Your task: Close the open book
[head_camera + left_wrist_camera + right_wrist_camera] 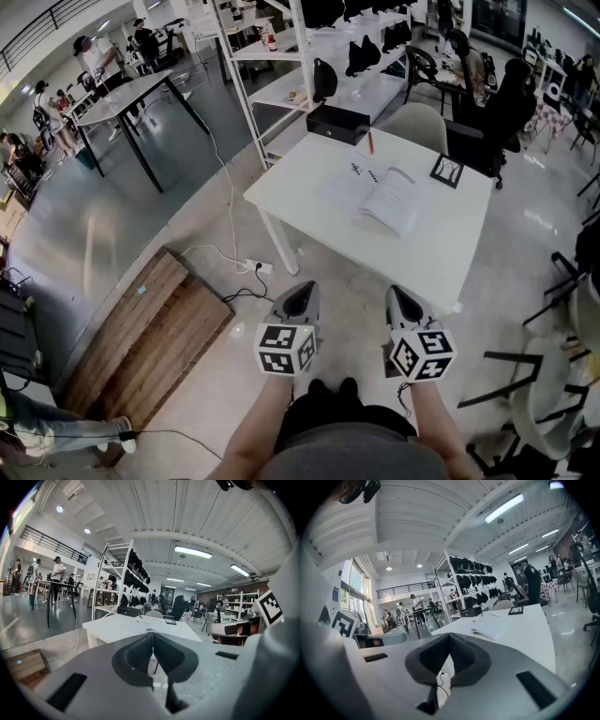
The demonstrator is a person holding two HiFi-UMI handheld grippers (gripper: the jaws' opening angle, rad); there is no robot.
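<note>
Open book [380,195] lies face up on white table [309,202], about mid-top and slightly toward the far edge. Pages white, covers not visible. Spine runs diagonally across the tabletop. Left-hand leaf lies flat, with a small dark checkered mark near its far corner; right-hand leaves arch up at the fold. From the right gripper view it shows low and pale [492,629].

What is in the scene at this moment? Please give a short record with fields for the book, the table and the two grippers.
book: open book, lying flat, pages up
support: white table
also on table: red pen; black-framed square card
left: left gripper, jaws together, empty, short of the table
right: right gripper, jaws together, empty, short of the table
task state: book not yet closed
</note>
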